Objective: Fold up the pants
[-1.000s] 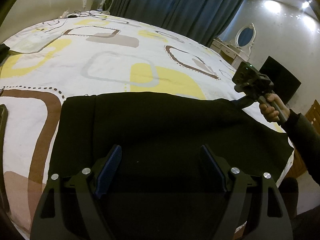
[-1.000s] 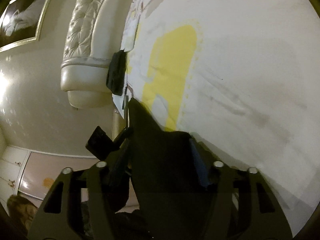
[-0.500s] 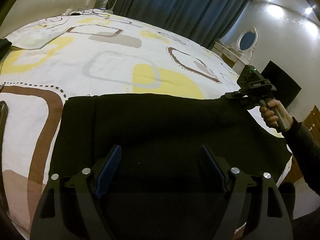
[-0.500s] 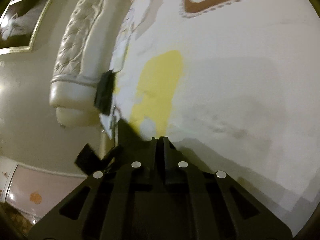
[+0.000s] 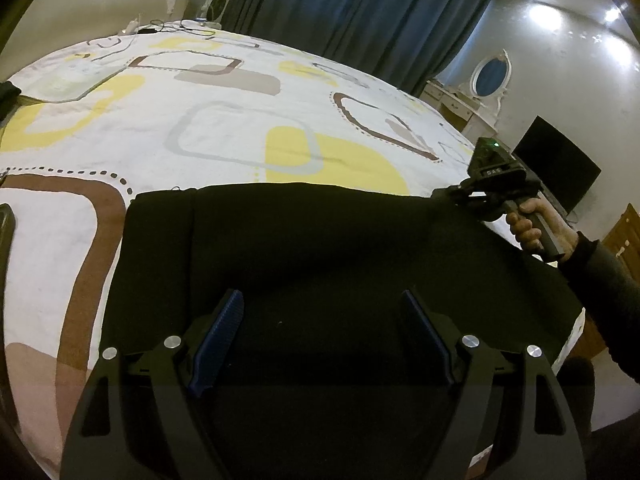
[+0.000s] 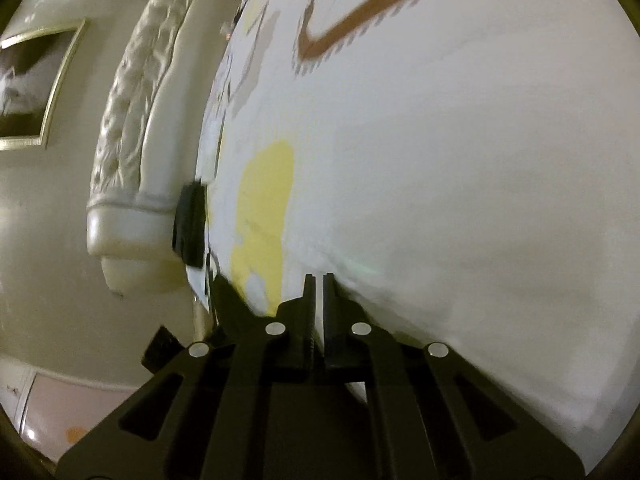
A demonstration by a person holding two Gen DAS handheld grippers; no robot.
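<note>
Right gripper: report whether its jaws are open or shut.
Shut. In its own wrist view the right gripper has its jaws nearly together, at the far corner of the black pants. Whether cloth is pinched cannot be told.

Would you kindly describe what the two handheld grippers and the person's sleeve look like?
The left gripper is black, with two splayed fingers, blue ribbed pads and round silver bolt heads. The right gripper has the same black frame and silver bolts; seen from the left wrist, it carries a boxy camera with a green light above a dark pistol handle. The sleeve is dark.
</note>
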